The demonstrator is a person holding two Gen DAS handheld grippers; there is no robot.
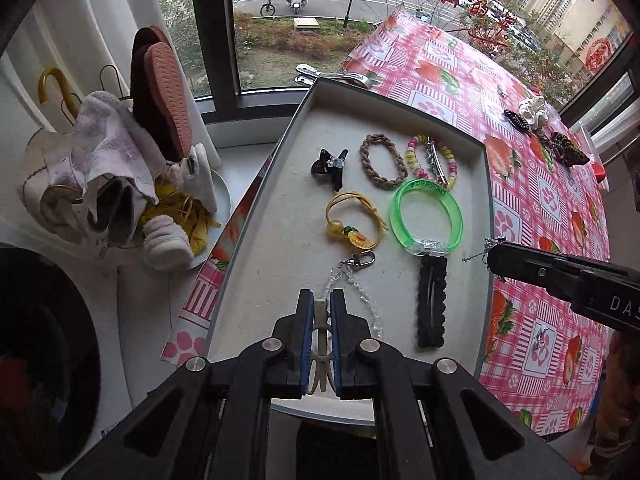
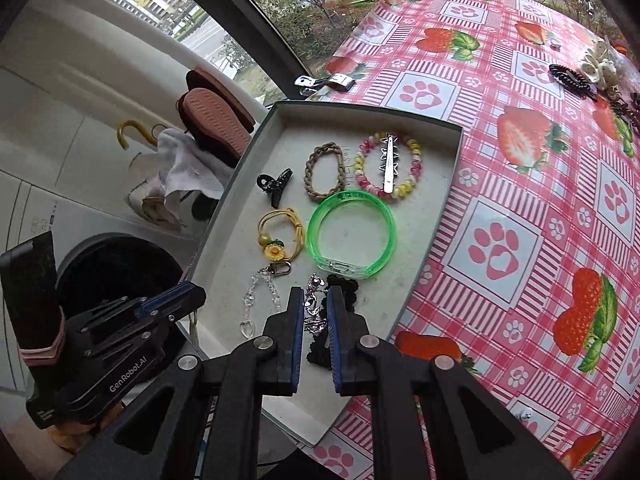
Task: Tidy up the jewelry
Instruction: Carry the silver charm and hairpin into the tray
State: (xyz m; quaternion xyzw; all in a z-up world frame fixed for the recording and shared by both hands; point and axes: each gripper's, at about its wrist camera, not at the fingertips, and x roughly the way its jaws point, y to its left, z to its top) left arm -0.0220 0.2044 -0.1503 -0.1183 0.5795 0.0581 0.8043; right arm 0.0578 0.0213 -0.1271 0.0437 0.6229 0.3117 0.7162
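Note:
A grey tray [image 1: 280,184] [image 2: 436,200] holds a black claw clip [image 1: 330,168], a braided brown band [image 1: 382,162], a beaded bracelet with a silver clip [image 1: 432,158], a green bangle [image 1: 426,216], a yellow sunflower cord [image 1: 354,222], a crystal chain [image 1: 352,284] and a black lace clip [image 1: 432,302]. My left gripper [image 1: 321,300] is shut on a beige hair clip [image 1: 321,332] above the tray's near end. My right gripper [image 2: 314,300] is shut on a silver chain piece [image 2: 314,312] over the tray's right part; it shows in the left wrist view [image 1: 560,276].
The tray sits on a pink strawberry tablecloth [image 2: 520,200]. Loose hair accessories, a white scrunchie [image 1: 534,110] and dark clips [image 1: 568,148], lie at the far right. A metal clip [image 1: 320,74] lies beyond the tray. Slippers and cloths [image 1: 120,168] crowd the left sill.

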